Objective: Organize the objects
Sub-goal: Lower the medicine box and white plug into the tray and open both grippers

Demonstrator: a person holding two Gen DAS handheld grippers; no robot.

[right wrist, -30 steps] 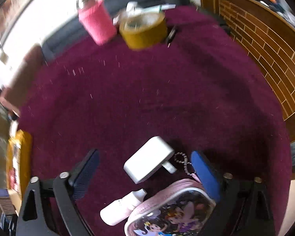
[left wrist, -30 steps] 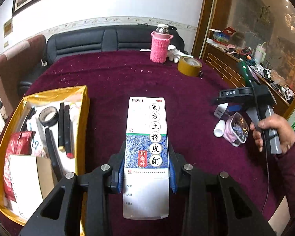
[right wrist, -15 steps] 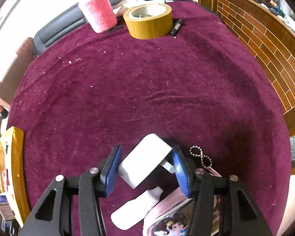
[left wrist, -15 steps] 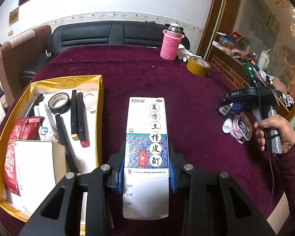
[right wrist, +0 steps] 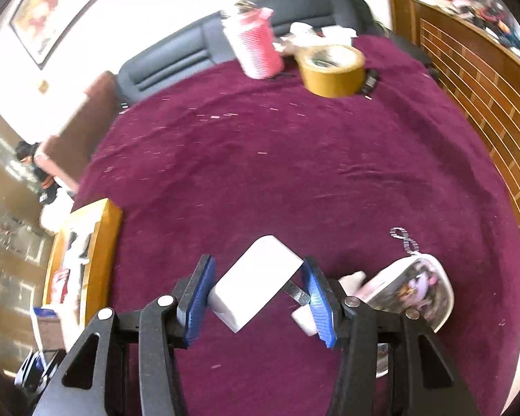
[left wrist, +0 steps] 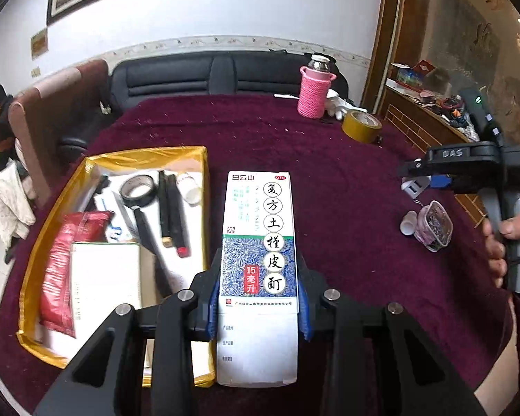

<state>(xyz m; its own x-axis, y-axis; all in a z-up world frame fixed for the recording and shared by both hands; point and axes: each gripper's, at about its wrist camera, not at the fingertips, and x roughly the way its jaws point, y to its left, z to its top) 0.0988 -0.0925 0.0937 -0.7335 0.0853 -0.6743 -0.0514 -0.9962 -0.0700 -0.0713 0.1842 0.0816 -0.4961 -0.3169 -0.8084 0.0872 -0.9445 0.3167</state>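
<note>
My left gripper (left wrist: 258,306) is shut on a tall white and blue medicine box (left wrist: 258,242) and holds it above the table's front, just right of the gold tray (left wrist: 197,154). My right gripper (right wrist: 256,289) is shut on a white charger plug (right wrist: 258,282) and holds it lifted off the maroon tablecloth (right wrist: 294,159). It also shows in the left wrist view (left wrist: 421,183) at the far right, with the plug (left wrist: 412,187) between its pads. A pink cartoon pouch (right wrist: 412,286) and a small white bottle (right wrist: 303,317) lie beside the right gripper.
The gold tray holds a black tape roll (left wrist: 137,187), black pens (left wrist: 171,208), a red packet (left wrist: 67,263) and a white box (left wrist: 104,287). A pink knitted bottle (left wrist: 313,92) and brown tape roll (left wrist: 360,126) stand at the table's far right. A wooden brick-pattern cabinet (right wrist: 485,79) borders the right.
My right gripper closed on the white plug and lifted it off the cloth, moving left. My left gripper moved with the medicine box, so that the gold tray now lies closer beside it.
</note>
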